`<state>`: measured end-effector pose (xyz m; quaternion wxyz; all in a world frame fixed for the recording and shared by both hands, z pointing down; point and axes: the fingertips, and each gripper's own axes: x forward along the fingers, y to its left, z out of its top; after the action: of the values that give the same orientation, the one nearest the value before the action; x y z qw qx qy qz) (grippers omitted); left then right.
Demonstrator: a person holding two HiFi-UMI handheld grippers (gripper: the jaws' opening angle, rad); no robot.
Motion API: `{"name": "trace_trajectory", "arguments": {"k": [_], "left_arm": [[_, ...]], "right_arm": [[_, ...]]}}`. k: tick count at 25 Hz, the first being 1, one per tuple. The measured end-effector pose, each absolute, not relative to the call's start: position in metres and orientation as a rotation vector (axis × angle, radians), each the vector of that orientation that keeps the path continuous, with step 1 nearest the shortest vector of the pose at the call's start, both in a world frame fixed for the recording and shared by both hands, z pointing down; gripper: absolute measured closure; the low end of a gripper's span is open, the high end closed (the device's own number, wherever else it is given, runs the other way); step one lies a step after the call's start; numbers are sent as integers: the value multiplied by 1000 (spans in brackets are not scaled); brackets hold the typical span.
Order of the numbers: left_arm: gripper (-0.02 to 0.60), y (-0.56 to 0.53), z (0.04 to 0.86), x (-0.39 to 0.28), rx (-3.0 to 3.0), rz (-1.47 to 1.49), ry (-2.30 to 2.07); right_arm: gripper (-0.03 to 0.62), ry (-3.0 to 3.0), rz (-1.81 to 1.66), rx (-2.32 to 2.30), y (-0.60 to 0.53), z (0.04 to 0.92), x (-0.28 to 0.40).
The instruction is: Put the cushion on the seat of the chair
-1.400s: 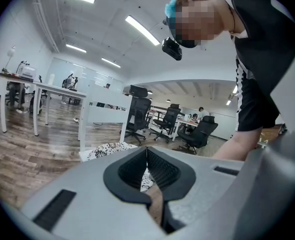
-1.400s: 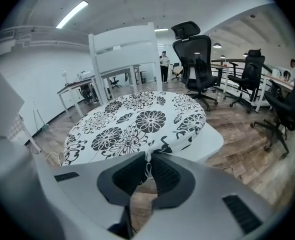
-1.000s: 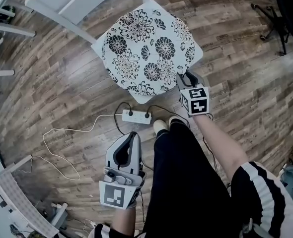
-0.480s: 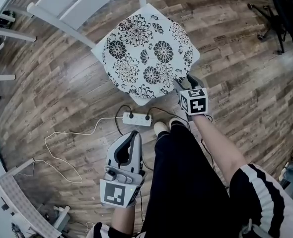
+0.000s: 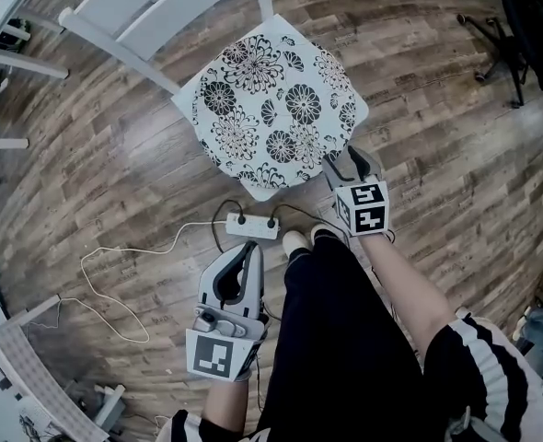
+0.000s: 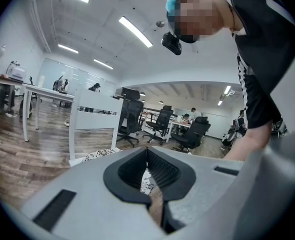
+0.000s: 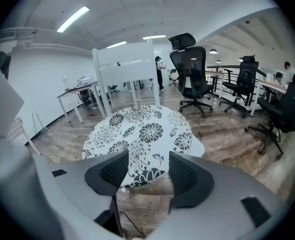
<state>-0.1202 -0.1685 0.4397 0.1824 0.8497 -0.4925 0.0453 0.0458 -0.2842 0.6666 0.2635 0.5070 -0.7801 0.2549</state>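
Observation:
The white cushion (image 5: 271, 99) with black flower print lies flat on the seat of the white chair (image 5: 161, 12). My right gripper (image 5: 348, 159) hovers just off the cushion's near right corner. Its jaws are opening and nothing is between them. In the right gripper view the cushion (image 7: 142, 129) shows beyond the spread jaws (image 7: 148, 164), with the chair's back (image 7: 127, 64) behind it. My left gripper (image 5: 250, 251) hangs low beside the person's leg, shut and empty. The left gripper view shows its closed jaws (image 6: 147, 151) and a strip of cushion (image 6: 97, 155).
A white power strip (image 5: 250, 224) with black plugs and a loose white cable (image 5: 115, 265) lie on the wood floor in front of the chair. The person's shoes (image 5: 294, 240) stand next to it. Black office chairs (image 7: 192, 69) stand behind, and white desks (image 5: 5, 26) at left.
The right gripper's jaws have spread and let go of the cushion's corner, and the gripper has lifted back a little. The left gripper has stayed put.

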Motion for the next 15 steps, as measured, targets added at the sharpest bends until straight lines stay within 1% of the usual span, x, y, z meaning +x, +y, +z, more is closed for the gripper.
{"name": "trace_trajectory", "arguments": {"k": [10,15], "left_arm": [[575,-177,430,-111,2427,83,-1391],[575,-189,408,-103,2457,21,-1389]], "right_arm": [[355,-2406,573,1361,-285,555,6],[355,-2518,471,1300,-268,498,-10]]}}
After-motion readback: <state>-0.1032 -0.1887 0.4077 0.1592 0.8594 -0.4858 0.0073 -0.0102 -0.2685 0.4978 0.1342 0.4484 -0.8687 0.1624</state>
